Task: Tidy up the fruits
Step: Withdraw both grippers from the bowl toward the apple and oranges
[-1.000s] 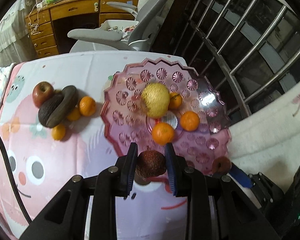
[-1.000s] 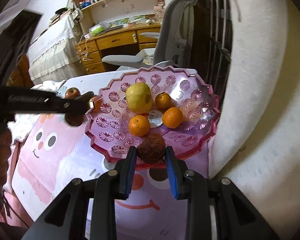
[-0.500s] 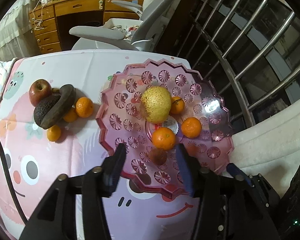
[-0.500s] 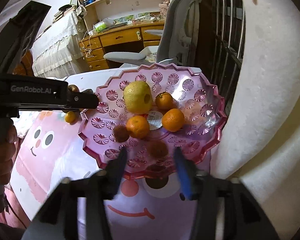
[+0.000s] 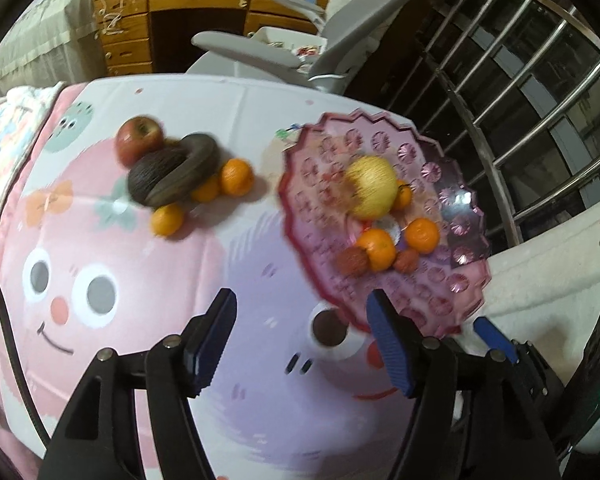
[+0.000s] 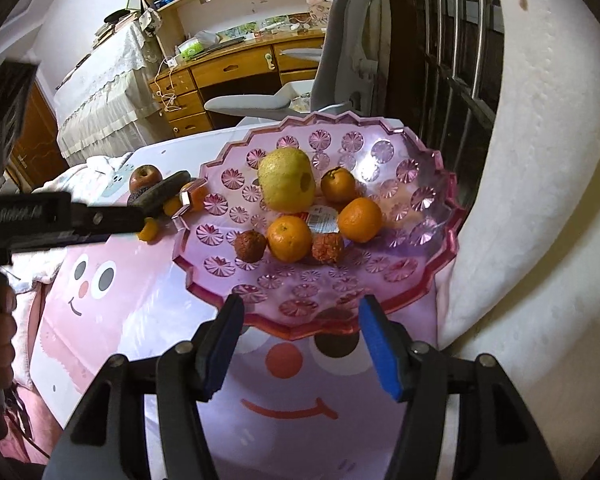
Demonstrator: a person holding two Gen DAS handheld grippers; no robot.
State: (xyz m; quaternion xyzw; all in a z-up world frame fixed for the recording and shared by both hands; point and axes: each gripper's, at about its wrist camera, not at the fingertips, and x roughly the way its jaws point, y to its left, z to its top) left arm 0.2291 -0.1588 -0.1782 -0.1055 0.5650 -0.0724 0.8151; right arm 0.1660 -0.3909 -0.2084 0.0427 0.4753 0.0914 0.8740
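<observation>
So rn both grippers are empty. The left gripper (image 5: 302, 338) has its jaws opening w/ nothing btwn them, just the cartoon tablecloth (image 5: 100, 248) below; that view is blurry. The right gripper (image 6: 300, 346) is spread too, hanging just in front of the near rim of the pink plate (image 6: 440, 248), pads not touching anything.

On the plate: a big yellow pear (image 6: 287, 180), three oranges (image 6: 290, 238) and two small reddish-brown lychees (image 6: 251, 246), one on each side of the front orange, touching or almost touching it.

Off the plate, well to its left on the cloth: a red apple (image 5: 139, 140), two dark avocados (image 5: 172, 174) leaning together, and a few small oranges (image 5: 237, 176) tucked right beside them.
</observation>
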